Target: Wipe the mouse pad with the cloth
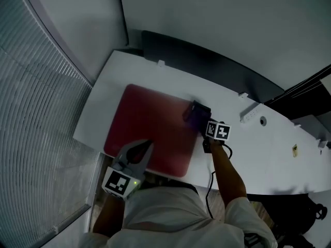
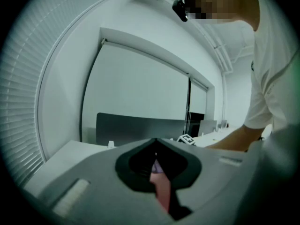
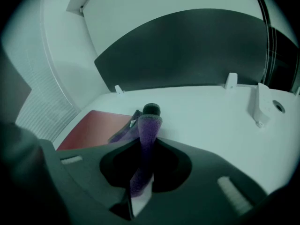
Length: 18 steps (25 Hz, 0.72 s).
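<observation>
Purple cloth (image 3: 145,137) in right gripper (image 1: 198,115), forearm (image 1: 228,172) outstretched

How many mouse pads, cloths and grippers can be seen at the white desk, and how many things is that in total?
Red mouse pad: 1
Purple cloth: 1
Grippers: 2, the left gripper and the right gripper
Total: 4
</observation>
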Each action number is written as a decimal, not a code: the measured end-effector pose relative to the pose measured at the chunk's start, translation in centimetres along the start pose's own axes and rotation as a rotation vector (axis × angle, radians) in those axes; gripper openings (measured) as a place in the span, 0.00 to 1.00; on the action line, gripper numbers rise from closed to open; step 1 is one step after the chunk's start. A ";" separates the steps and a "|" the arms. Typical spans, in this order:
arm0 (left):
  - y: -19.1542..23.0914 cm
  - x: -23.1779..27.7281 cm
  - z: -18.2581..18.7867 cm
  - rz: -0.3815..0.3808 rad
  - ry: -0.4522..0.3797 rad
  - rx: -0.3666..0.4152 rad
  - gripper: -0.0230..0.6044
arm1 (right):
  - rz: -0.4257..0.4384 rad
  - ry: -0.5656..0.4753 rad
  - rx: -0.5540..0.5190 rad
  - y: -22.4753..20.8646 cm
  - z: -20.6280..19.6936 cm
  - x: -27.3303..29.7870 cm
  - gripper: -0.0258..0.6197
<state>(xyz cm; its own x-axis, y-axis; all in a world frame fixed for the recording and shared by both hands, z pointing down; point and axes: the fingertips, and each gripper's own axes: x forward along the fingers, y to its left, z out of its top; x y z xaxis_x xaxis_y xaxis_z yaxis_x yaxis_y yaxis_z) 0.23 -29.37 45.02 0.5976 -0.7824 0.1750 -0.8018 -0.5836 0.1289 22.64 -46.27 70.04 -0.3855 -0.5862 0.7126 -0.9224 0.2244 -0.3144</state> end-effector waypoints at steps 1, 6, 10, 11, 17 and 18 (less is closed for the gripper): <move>-0.4 0.2 0.1 -0.004 0.001 0.002 0.04 | -0.010 -0.004 0.013 -0.9 -0.2 -0.6 0.11; -1.7 0.6 0.6 -0.018 0.011 0.010 0.04 | -0.033 -0.057 0.051 -3.1 -0.1 -4.9 0.11; -1.2 -0.5 0.3 -0.001 0.018 0.008 0.04 | 0.017 -0.166 0.015 0.1 1.7 -8.9 0.11; -1.1 -0.9 0.1 0.004 0.020 0.010 0.04 | 0.045 -0.190 0.017 1.4 2.0 -9.8 0.11; 1.3 -3.7 0.9 0.044 -0.001 -0.002 0.04 | 0.278 -0.234 0.048 12.6 3.3 -11.1 0.11; 2.1 -4.4 0.8 0.056 0.001 -0.007 0.04 | 0.315 -0.225 0.037 14.8 3.4 -10.6 0.11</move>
<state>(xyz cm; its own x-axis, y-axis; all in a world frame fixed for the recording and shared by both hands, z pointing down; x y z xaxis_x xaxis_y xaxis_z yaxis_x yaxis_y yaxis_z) -4.08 -27.27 43.70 0.5519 -0.8136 0.1827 -0.8339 -0.5375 0.1254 13.15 -39.38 55.63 -0.6313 -0.6497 0.4234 -0.7564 0.3954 -0.5211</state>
